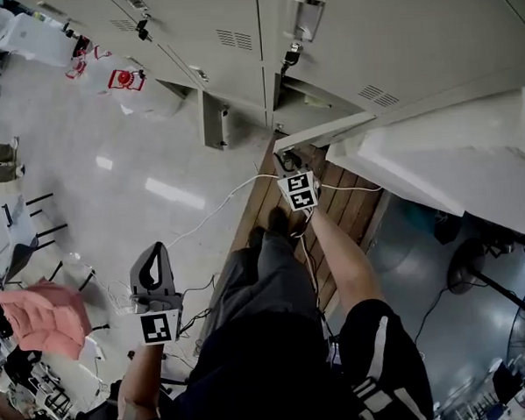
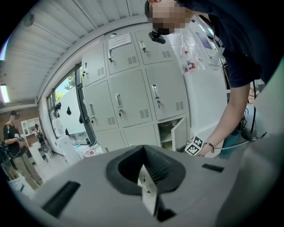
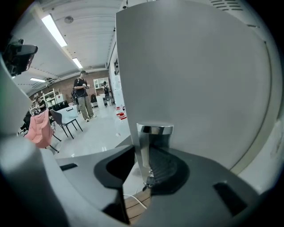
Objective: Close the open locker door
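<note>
The locker door [image 1: 328, 129] stands ajar on the bottom row, swung out over a wooden platform [image 1: 266, 200]. At the door's free edge the right gripper [image 1: 286, 160] has its jaws narrow, seemingly clamped on the chrome latch [image 3: 153, 130]. A steady, square push toward the frame should seat it. Past the door's hinged side a large white unit [image 1: 435, 160] crowds in, and a white cable [image 1: 218, 207] trails below the door. The left gripper [image 1: 151, 259], jaws together and empty, hangs well apart from the door.
</note>
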`<state>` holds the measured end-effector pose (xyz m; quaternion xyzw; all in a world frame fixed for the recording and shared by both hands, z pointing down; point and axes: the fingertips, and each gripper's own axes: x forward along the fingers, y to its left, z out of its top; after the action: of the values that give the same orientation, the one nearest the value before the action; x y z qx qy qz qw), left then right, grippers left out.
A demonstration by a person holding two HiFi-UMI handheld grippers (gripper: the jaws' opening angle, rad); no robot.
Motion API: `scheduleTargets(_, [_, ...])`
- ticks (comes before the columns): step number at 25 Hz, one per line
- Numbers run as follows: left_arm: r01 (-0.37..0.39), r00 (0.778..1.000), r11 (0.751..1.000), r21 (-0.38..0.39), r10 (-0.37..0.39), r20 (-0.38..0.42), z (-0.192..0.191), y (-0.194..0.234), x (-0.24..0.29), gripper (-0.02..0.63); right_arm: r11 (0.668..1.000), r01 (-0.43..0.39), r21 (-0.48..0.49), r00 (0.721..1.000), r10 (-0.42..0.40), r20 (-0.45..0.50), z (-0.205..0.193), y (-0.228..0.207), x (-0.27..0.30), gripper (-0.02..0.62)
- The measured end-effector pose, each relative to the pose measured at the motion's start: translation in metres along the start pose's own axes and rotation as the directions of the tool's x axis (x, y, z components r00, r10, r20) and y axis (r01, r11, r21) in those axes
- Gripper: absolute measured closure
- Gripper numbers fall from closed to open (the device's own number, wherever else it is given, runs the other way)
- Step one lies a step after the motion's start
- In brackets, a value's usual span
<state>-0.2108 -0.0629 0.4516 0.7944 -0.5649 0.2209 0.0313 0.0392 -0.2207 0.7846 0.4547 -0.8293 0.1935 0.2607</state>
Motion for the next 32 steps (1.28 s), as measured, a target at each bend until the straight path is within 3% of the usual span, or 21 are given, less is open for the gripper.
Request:
scheduleTargets(10, [-0.027, 0.999, 0.998, 0.054, 0.025, 0.043, 0.004, 0.024, 0.037, 0.601, 0.999, 0.049, -0.020, 0.997, -0.048, 0.052, 0.028, -0.011, 0.024, 0.497])
scheduleTargets(14, [0.033, 0.996, 0.996, 0.085, -0.039, 0.074, 0.000, 0.033, 0.058, 0.601, 0.995, 0.096, -0.004, 0.992, -0.096, 0.081, 0.034, -0.016, 0.029, 0.497])
scheduleTargets(18, [0.139, 0.984, 0.986, 0.097, -0.148, 0.101, -0.008, 0.054, 0.085, 0.601, 0.989, 0.147, 0.032, 0.983, -0.150, 0.106, 0.045, -0.022, 0.040, 0.497])
scheduleTargets(28, [0.414, 0.893, 0.900, 0.136, -0.430, 0.132, -0.030, 0.093, 0.161, 0.601, 0.951, 0.272, 0.144, 0.945, -0.293, 0.147, 0.059, -0.042, 0.058, 0.495])
scheduleTargets(32, [0.510, 0.834, 0.844, 0.163, -0.532, 0.144, -0.035, 0.094, 0.186, 0.601, 0.921, 0.332, 0.202, 0.917, -0.366, 0.159, 0.064, -0.051, 0.063, 0.494])
